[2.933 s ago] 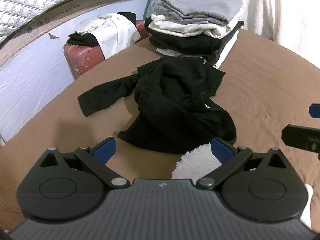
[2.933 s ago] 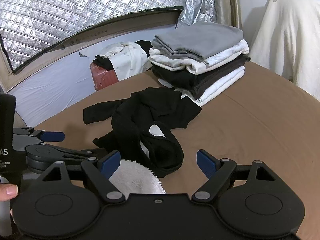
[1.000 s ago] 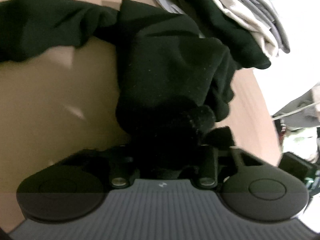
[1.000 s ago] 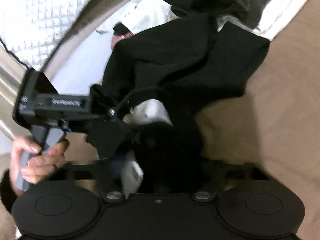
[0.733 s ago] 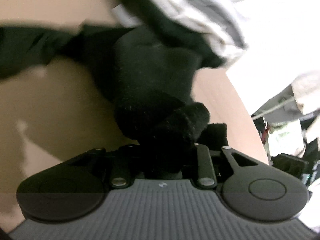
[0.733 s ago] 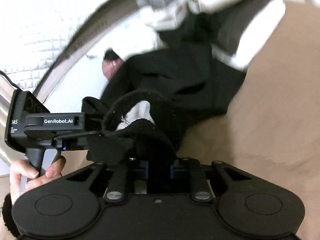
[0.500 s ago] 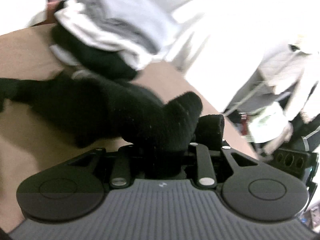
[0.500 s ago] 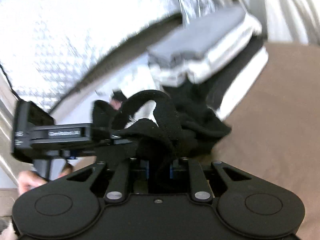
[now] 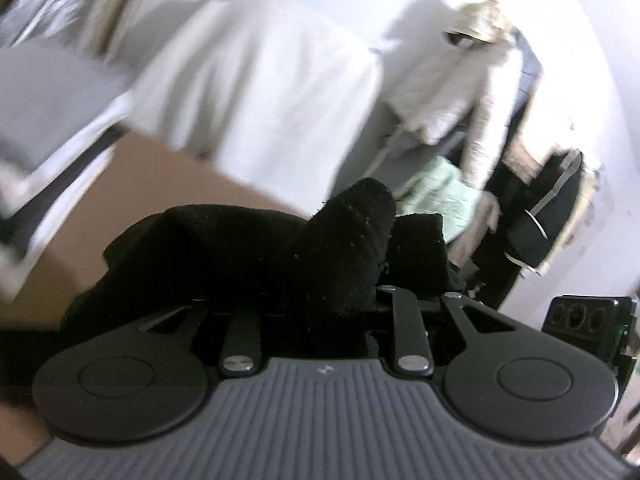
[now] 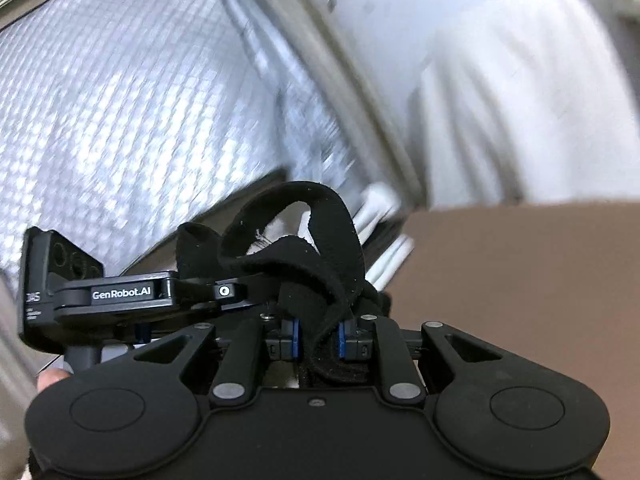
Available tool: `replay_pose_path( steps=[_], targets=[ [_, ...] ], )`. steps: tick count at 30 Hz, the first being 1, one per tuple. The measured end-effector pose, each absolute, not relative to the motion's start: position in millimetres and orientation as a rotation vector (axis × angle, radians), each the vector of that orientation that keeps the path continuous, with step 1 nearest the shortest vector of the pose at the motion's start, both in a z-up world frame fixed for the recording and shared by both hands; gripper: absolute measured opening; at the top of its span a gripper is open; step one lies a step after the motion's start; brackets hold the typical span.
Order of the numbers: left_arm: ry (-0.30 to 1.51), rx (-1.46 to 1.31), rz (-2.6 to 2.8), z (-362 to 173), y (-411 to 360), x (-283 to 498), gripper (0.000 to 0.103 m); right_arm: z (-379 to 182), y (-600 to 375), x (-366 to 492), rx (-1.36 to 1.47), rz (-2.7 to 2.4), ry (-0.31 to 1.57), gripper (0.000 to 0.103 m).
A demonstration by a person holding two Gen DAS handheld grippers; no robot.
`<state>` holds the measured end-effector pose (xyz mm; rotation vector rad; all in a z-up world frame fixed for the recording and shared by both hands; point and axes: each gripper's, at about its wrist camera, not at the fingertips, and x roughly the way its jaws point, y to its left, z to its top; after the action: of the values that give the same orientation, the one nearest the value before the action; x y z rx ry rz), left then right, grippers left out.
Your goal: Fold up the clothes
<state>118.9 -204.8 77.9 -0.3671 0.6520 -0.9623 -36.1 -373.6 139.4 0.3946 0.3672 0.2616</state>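
The black garment (image 10: pixel 320 264) is raised clear of the brown bed (image 10: pixel 520 280), bunched between both grippers. The right gripper (image 10: pixel 316 338) is clamped on a folded edge, blue pads pressing the cloth. The left gripper (image 9: pixel 320 312) is clamped on a thick wad of the same garment. A stack of folded clothes (image 9: pixel 52 120) lies beyond, blurred.

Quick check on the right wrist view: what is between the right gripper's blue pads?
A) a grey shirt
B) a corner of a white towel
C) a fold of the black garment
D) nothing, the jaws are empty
C: the right gripper has a band of the black garment pinched between its blue pads.
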Motion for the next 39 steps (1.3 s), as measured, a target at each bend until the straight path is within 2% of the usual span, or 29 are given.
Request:
replay_pose_path(
  steps=[2, 3, 4, 5, 6, 7, 8, 11, 13, 17, 21, 27, 32, 35, 36, 37, 38, 39],
  targets=[
    [0.641, -0.341, -1.015, 95.1, -241.6, 125.1, 0.028, 154.0, -393.5, -33.0, 0.362, 0.163, 0.341, 0.020],
    [0.636, -0.327, -1.041, 103.7, -260.1, 128.2, 0.043, 157.2, -406.3, -30.4, 0.341, 0.063, 0.320, 0.020],
    [0.647, -0.315, -1.067, 110.0, -278.8, 132.8, 0.053, 160.4, -419.2, -27.8, 0.320, -0.037, 0.298, 0.023],
    [0.692, -0.299, -1.074, 109.9, -297.4, 141.2, 0.062, 163.6, -432.1, -25.2, 0.298, -0.137, 0.276, 0.036],
    [0.735, -0.274, -1.055, 105.3, -311.7, 149.7, 0.064, 165.1, -445.0, -21.8, 0.271, -0.238, 0.261, 0.046],
    [0.757, -0.244, -1.037, 100.4, -320.6, 155.2, 0.064, 156.5, -458.1, -13.5, 0.215, -0.343, 0.291, 0.067],
    [0.764, -0.218, -1.028, 94.1, -325.8, 159.5, 0.065, 147.5, -470.8, -5.5, 0.162, -0.438, 0.324, 0.068],
    [0.718, -0.172, -1.021, 58.1, -311.1, 165.6, 0.083, 105.3, -505.3, -0.7, 0.185, -0.471, 0.441, 0.068],
    [0.734, -0.157, -0.979, 25.5, -297.6, 174.7, 0.084, 73.5, -519.5, -2.2, 0.293, -0.431, 0.489, 0.068],
    [0.938, -0.204, -0.838, -41.2, -280.6, 205.3, 0.084, 3.2, -518.6, -4.2, 0.464, -0.353, 0.605, 0.068],
    [1.070, -0.270, -0.793, -84.4, -282.8, 226.2, 0.083, -42.8, -511.8, -7.2, 0.557, -0.288, 0.665, 0.068],
    [1.180, -0.303, -0.796, -126.9, -301.1, 237.4, 0.084, -72.2, -494.7, -9.3, 0.653, -0.172, 0.701, 0.068],
    [1.173, -0.373, -0.792, -147.6, -303.7, 252.5, 0.085, -58.1, -465.6, 1.8, 0.540, -0.089, 0.676, 0.069],
    [1.169, -0.475, -0.850, -161.0, -296.2, 267.8, 0.079, -46.7, -443.1, 18.1, 0.446, -0.031, 0.663, 0.076],
    [1.177, -0.515, -0.891, -165.7, -294.2, 271.2, 0.060, -43.1, -436.9, 25.3, 0.425, -0.019, 0.660, 0.079],
    [1.200, -0.545, -0.945, -170.4, -294.1, 272.4, 0.047, -39.9, -431.1, 32.1, 0.404, -0.009, 0.659, 0.086],
    [1.215, -0.551, -0.977, -172.3, -295.2, 270.8, 0.024, -38.5, -427.9, 36.9, 0.385, -0.009, 0.662, 0.087],
    [1.213, -0.533, -0.988, -171.0, -296.5, 266.7, 0.015, -37.6, -424.7, 42.3, 0.365, -0.010, 0.667, 0.087]
  ],
)
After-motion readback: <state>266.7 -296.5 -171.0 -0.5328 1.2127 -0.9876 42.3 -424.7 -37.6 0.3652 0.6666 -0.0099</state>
